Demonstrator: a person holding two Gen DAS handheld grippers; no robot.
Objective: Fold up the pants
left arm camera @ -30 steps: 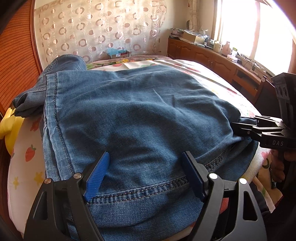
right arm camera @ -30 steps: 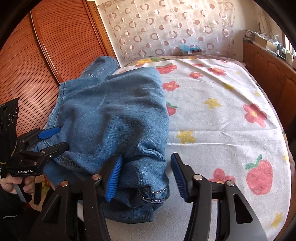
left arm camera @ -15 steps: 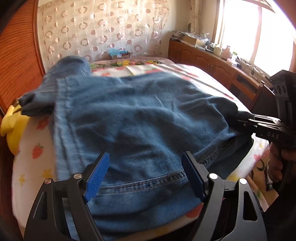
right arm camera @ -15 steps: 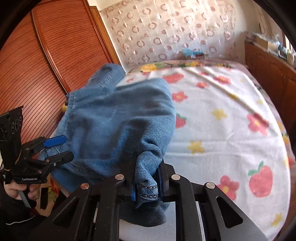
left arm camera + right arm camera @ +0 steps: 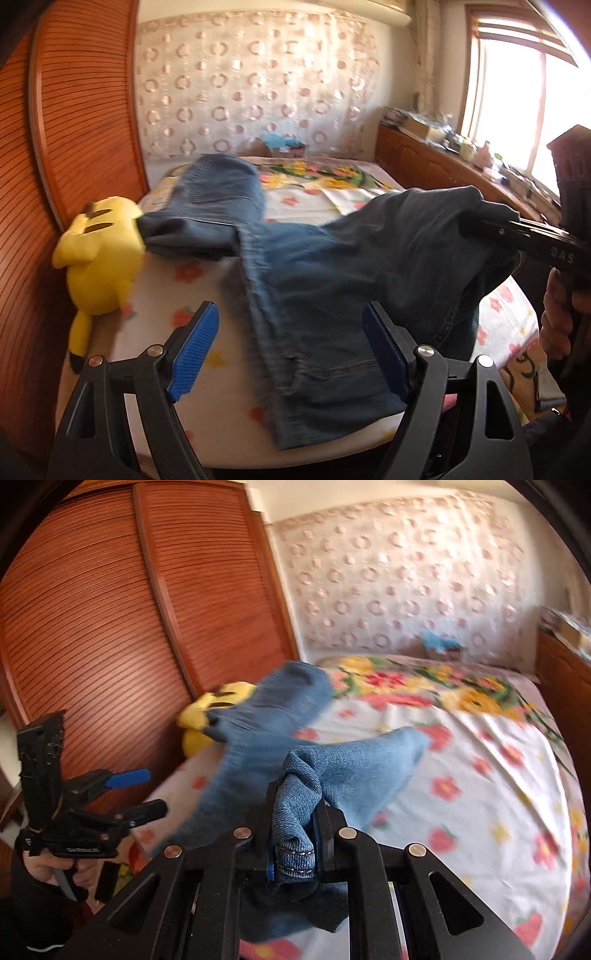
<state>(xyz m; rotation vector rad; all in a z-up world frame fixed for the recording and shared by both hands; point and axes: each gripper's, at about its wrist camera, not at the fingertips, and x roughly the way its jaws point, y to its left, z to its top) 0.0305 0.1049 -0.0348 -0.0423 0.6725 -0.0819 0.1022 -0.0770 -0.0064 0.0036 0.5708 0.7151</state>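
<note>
A bed (image 5: 229, 424) covered by a flower-and-strawberry sheet carries blue jeans (image 5: 314, 295) across its near end. A yellow plush toy (image 5: 99, 254) lies at its left edge.

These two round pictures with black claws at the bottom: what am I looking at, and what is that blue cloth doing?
There is no robot here. A person holds a black two-finger gripper in each hand, and each gripper carries a wide-angle camera looking along its fingers, so each picture is one gripper's own view.

In the right wrist view, the right gripper has just closed on a bunched hem of the blue denim pants and holds it above the flower-patterned bedsheet. The left gripper stands open with nothing between its blue pads; the pants only lie beyond it.

On the bed, a yellow plush toy sits beside the pants, next to the slatted wooden wardrobe doors.
</note>
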